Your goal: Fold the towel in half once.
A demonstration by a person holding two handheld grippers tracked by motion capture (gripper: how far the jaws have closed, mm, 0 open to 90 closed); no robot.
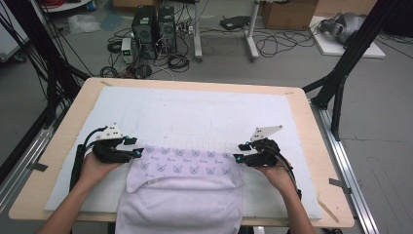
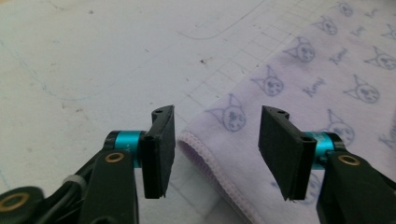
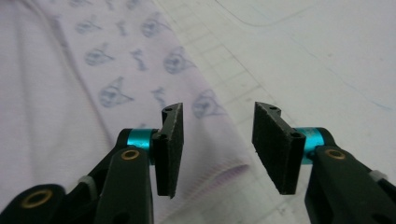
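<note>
At the left of the high view, the left gripper [image 1: 137, 152] rests on the white mat [image 1: 195, 109] that covers the wooden table [image 1: 299, 105], its tips at the left corner of a lilac towel [image 1: 187, 168]. The left gripper view [image 2: 215, 149] shows the jaws spread wide, with the towel's stitched corner lying between them and nothing pinched. The cloth is printed with small cat faces, which read as mere specks from above. Faint pencil curves and a ruled grid on the mat are also plain there.

The towel lies at the near middle of the mat, its printed band folded over plain white terry that hangs off the table's near edge.

At the right, the right gripper [image 1: 237, 157] sits at the towel's right edge. The right gripper view [image 3: 217, 147] shows its jaws likewise apart, the hem running under the gap.

Beyond the table, the high view takes in computer towers [image 1: 153, 27], tangled cables [image 1: 178, 61] and a cardboard box [image 1: 290, 12] on the floor.
</note>
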